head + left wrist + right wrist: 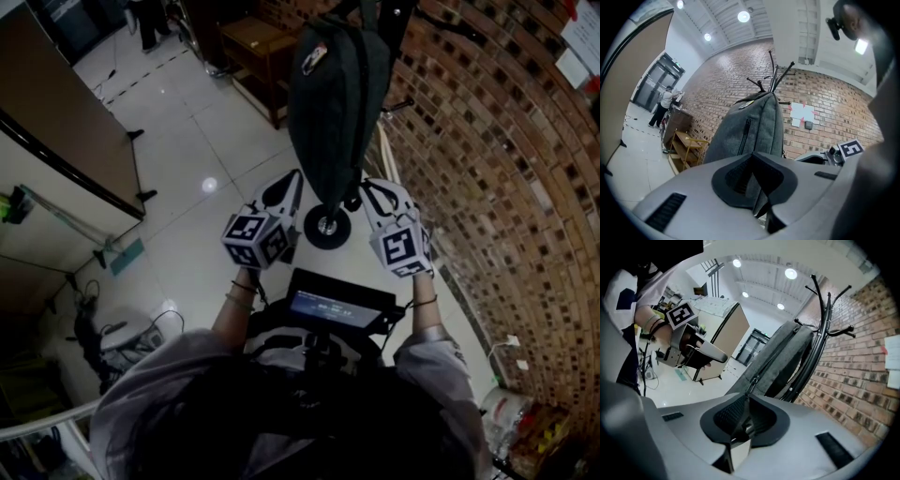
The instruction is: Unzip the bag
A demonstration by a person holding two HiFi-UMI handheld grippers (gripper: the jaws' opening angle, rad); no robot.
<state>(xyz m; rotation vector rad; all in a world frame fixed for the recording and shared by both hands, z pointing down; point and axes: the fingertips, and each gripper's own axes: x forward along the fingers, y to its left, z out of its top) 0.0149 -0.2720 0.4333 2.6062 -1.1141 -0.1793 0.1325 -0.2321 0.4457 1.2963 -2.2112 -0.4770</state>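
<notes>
The zipper pull [752, 383] of the grey bag [783, 351] — hung on a stand [816, 348] — is clamped by the right gripper [742, 403].

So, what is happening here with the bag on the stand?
A person works with two hand-held grippers on a dark grey bag that hangs from a coat stand beside a brick wall. The left gripper is shut on the fabric at the bag's lower end, apparently to steady it. The right gripper is shut on the zipper pull. The zip above the pull looks closed, so the unzipping seems not yet begun.
</notes>
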